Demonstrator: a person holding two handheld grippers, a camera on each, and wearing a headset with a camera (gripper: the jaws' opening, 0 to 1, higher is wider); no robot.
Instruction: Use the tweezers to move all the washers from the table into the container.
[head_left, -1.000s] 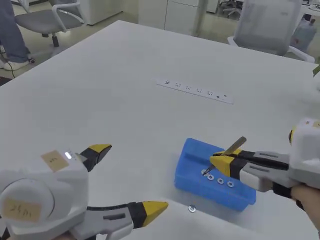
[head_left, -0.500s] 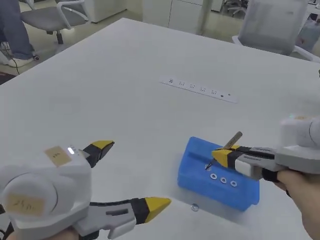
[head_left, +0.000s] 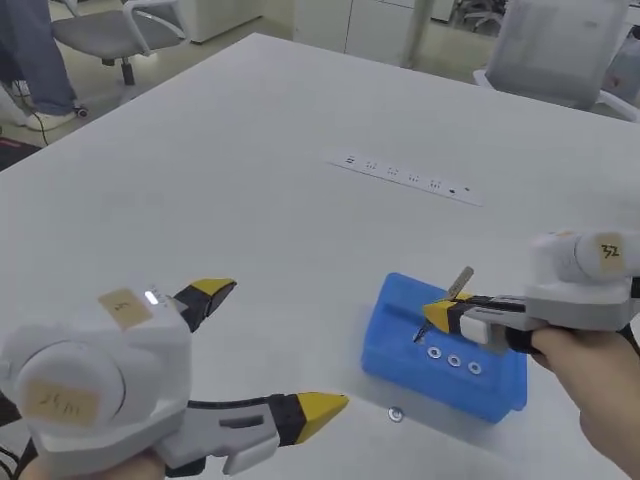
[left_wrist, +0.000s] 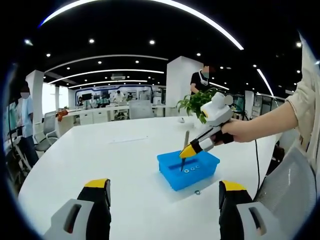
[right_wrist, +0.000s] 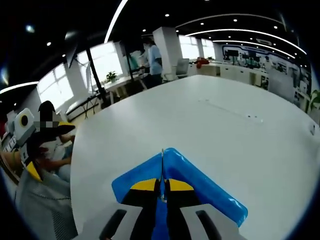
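Metal washer (head_left: 396, 414) sits on the bench (head_left: 250, 180) just beside the blue container (head_left: 440, 395). It's tiny, flat and probably slick, so I'd pinch its rim. Right tool (head_left: 440, 315) is clamped on the tweezers (head_left: 461, 280) over three washers (head_left: 454, 361) inside; left tool (head_left: 272, 348) gapes, empty.

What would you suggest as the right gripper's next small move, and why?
Probably lift the tweezers out of the container and carry them to the washer lying on the table by its near wall; three washers already lie inside.

Open office, white table (head_left: 250, 190), grey chairs (head_left: 105, 28)
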